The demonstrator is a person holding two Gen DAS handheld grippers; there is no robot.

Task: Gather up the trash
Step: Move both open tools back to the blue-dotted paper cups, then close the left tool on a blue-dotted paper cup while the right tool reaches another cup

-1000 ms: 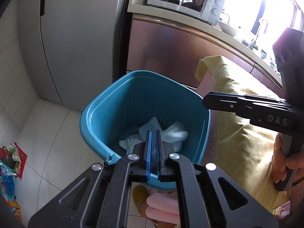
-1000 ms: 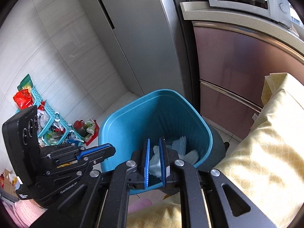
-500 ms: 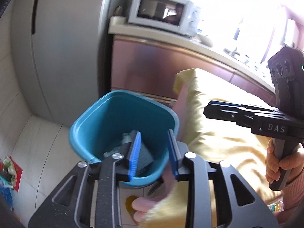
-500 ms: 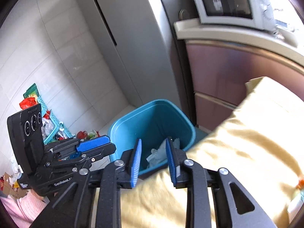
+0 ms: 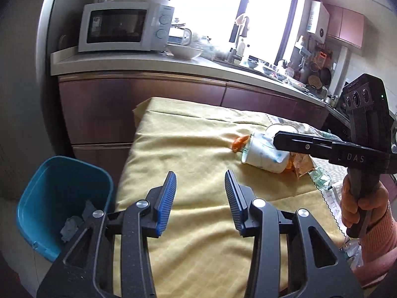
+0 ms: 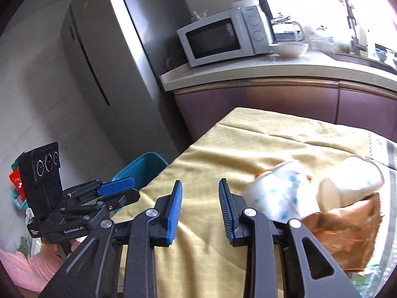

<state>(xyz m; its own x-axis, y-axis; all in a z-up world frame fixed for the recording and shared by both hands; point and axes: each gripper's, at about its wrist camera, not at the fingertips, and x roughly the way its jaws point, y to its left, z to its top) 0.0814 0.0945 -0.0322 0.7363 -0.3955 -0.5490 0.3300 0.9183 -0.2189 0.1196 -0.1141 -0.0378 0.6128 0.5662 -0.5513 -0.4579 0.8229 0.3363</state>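
Trash on yellow cloth (image 6: 223, 149), two paper cups (image 6: 278, 196), one brown wrapper (image 6: 347, 226), one blue bin (image 5: 57, 181)

Matt yellow cloth (image 5: 198, 154), seemingly cotton

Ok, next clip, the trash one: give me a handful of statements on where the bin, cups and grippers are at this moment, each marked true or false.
1. Both grippers are empty. True: the left gripper and the right gripper each have open jaws with only the yellow tablecloth showing between them.
2. The teal bin stands on the table. False: it stands on the floor beside the table's end.
3. The bin already holds some crumpled trash. True.
4. The paper cups stand upright. False: they lie tipped on their sides on the cloth.
5. The microwave sits on the counter. True.
6. The table has been cleared of trash. False: cups and a brown wrapper remain.
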